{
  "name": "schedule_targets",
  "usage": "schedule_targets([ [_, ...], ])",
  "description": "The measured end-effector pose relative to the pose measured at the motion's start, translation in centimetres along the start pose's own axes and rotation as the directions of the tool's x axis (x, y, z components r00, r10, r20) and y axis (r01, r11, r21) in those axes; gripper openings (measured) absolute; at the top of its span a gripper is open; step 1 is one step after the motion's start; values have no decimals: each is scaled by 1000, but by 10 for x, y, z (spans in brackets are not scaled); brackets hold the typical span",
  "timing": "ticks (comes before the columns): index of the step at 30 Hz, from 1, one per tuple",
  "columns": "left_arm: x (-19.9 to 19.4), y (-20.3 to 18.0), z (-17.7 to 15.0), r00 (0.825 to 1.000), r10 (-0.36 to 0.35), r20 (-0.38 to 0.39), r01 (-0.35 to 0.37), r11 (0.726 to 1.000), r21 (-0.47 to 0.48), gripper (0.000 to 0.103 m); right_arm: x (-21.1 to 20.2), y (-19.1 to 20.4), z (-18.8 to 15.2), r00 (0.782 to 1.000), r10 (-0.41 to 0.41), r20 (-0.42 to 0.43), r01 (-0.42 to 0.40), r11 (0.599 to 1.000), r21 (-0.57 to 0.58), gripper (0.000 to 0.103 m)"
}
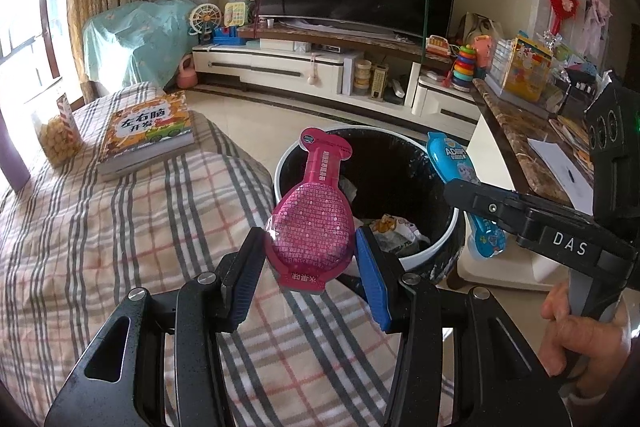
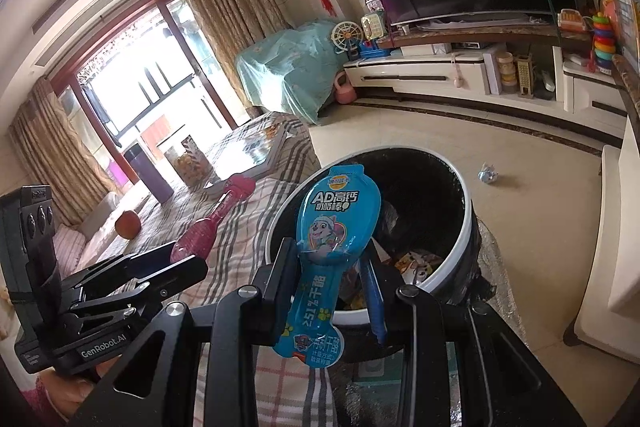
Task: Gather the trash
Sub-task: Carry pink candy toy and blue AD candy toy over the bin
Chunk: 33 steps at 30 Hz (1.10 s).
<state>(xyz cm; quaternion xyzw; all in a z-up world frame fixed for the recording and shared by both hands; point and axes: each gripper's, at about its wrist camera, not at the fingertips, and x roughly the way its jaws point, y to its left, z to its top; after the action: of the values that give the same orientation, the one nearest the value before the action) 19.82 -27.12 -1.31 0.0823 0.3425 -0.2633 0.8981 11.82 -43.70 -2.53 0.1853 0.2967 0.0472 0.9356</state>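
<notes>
Left gripper [image 1: 310, 259] pinching pink wrapper [image 1: 310, 223]; right gripper [image 2: 332, 283] pinching blue wrapper [image 2: 332, 227]. I'd carry both past bin [image 1: 436, 251] rim, centre over opening, then release.

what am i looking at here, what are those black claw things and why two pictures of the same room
Each black claw is a hand-held grasping tool with a camera looking along its two fingers, so there is one picture per hand. The left tool is shut on a pink wrapper; the right tool is shut on a blue wrapper. Both hang by a black-lined trash bin that already holds some litter. Beside it, a checked cloth carries a book and a snack jar. A crumpled scrap lies on the floor.
</notes>
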Motion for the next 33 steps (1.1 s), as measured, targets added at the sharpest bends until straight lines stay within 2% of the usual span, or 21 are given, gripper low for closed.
schedule_targets([
  [33, 35, -10, 15, 999, -1, -32, 2, 1000, 14, 46, 19, -16, 15, 1000, -14, -21, 15, 1000, 18, 32],
])
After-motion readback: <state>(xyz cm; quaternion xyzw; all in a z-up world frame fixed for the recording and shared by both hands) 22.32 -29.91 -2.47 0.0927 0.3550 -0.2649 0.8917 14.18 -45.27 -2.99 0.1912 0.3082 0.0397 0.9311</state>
